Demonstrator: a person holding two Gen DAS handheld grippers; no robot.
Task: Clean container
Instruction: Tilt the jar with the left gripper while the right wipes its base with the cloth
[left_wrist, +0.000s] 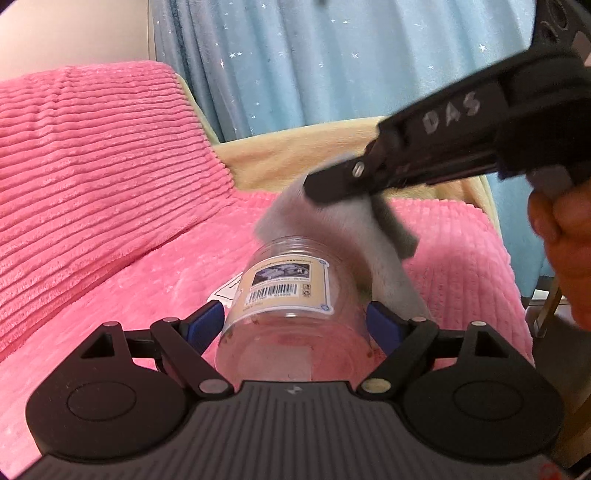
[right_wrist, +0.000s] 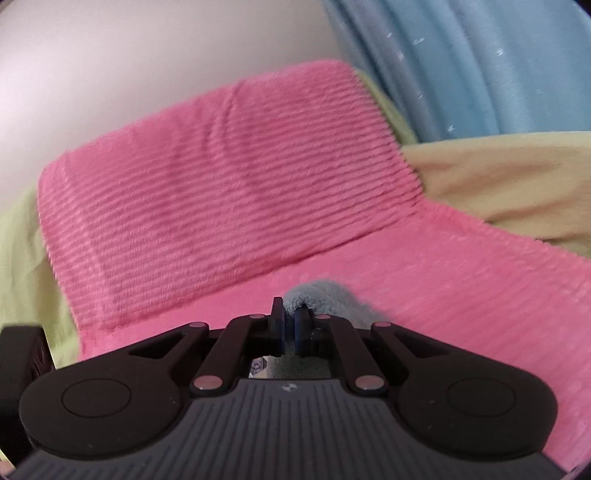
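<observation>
Your clear plastic container (left_wrist: 291, 295), label and barcode facing up, sits at the centre of the left wrist view, lying tilted with its open mouth pointing away toward 12 o'clock, and your left gripper (left_wrist: 295, 321) has its blue pads (left_wrist: 205, 325) pressed against both sides of the container's body. At its mouth, toward 1 o'clock, a pale grey cloth (left_wrist: 332, 221) hangs against the rim, pinched tight in your right gripper (right_wrist: 290, 326), whose jaws are nearly together on the cloth's fold. Beneath lies a pink ribbed blanket (left_wrist: 92, 177), with a blue star-dotted curtain (left_wrist: 314, 55) at 12 o'clock.
</observation>
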